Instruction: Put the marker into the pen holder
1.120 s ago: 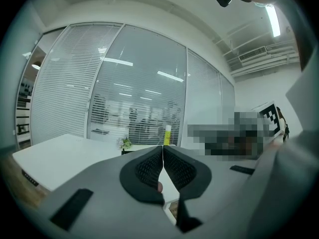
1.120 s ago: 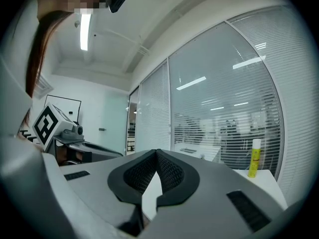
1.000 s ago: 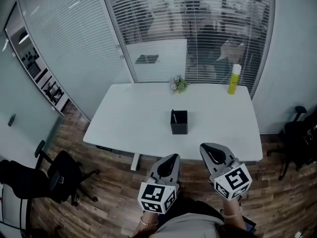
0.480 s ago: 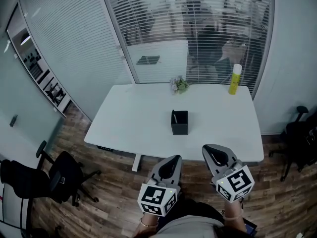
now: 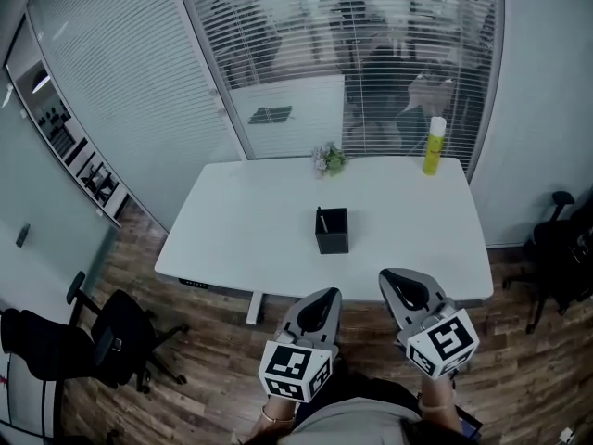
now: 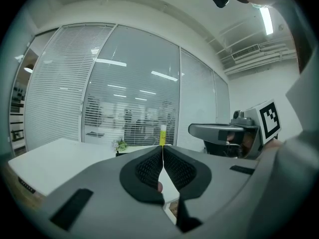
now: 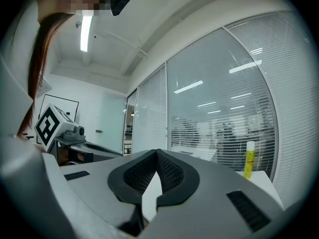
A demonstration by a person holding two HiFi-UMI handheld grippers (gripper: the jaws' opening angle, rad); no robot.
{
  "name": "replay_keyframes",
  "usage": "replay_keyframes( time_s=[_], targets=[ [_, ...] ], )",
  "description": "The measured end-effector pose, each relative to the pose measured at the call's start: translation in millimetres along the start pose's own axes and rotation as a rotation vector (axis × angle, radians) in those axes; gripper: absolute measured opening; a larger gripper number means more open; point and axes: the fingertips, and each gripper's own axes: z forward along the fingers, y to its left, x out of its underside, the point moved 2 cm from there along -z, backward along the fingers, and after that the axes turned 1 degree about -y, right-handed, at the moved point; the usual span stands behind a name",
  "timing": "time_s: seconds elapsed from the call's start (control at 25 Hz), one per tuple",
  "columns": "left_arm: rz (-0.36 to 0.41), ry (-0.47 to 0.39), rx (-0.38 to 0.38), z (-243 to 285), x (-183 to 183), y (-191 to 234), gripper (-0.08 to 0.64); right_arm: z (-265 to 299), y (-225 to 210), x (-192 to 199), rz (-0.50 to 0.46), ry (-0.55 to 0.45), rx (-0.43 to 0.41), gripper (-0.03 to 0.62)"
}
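up close to the person's body, the left tool (image 5: pixel 318 300) and right tool (image 5: pixel 398 284) hang with ribbed black pads (image 6: pixel 144 168) pressed together on nothing. a boxy black pen holder (image 5: pixel 334 236) stands mid-way on the smooth white bench (image 5: pixel 241 221), with a thin dark marker (image 5: pixel 321 219) upright inside by its left wall. a yellow cylindrical bottle (image 5: pixel 434 146) and a small plant (image 5: pixel 329 159) sit at the far edge.
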Motion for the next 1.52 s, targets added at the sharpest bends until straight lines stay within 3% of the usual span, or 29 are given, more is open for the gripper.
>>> replay_keyframes(
  time_s=[1.52],
  targets=[
    [-0.001, -0.017, 0.011, 10, -3, 9, 0.021, 11, 0, 6, -0.031, 0.028, 0.001, 0.028]
  ],
)
